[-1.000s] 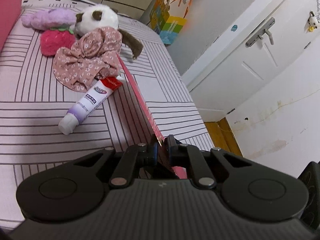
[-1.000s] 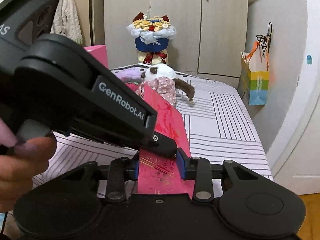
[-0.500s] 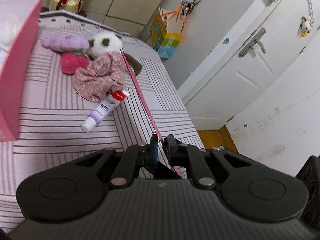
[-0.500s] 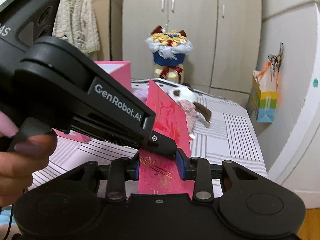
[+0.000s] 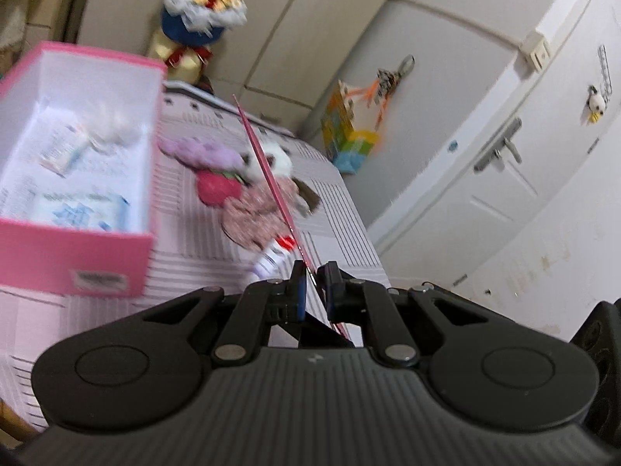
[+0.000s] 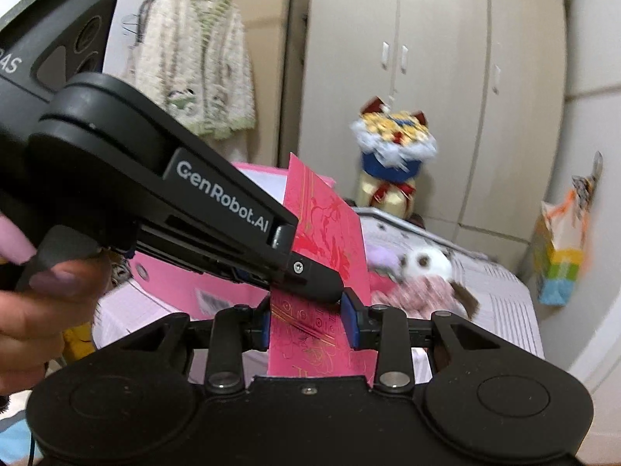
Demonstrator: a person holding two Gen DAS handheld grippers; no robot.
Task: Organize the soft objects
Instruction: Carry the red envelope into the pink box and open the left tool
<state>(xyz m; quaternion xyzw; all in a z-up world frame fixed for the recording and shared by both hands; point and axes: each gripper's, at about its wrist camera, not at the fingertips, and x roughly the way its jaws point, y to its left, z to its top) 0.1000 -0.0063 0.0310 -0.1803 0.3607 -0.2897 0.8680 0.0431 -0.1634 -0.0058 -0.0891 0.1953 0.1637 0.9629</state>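
Observation:
Both grippers hold one red envelope with gold print (image 6: 330,229). My left gripper (image 5: 313,283) is shut on its edge, seen edge-on as a thin red line (image 5: 268,178). My right gripper (image 6: 308,324) is shut across its lower flat part. The left gripper's body (image 6: 155,202) crosses the right wrist view. On the striped bed (image 5: 194,244) lie a purple plush (image 5: 202,153), a red strawberry plush (image 5: 217,188), a white and brown plush dog (image 5: 277,161), a floral fabric hat (image 5: 256,221) and a toothpaste tube (image 5: 271,258). An open pink box (image 5: 77,248) holds small packets.
A flower bouquet (image 6: 392,143) stands behind the bed by wardrobe doors (image 6: 446,77). A colourful paper bag (image 5: 347,139) hangs at the right wall. A white door with handle (image 5: 500,147) is at right. A knitted cardigan (image 6: 198,73) hangs at left.
Both grippers have risen with the envelope and tilted up. The pink box has come fully into the left wrist view and the plush toys now sit lower and farther.

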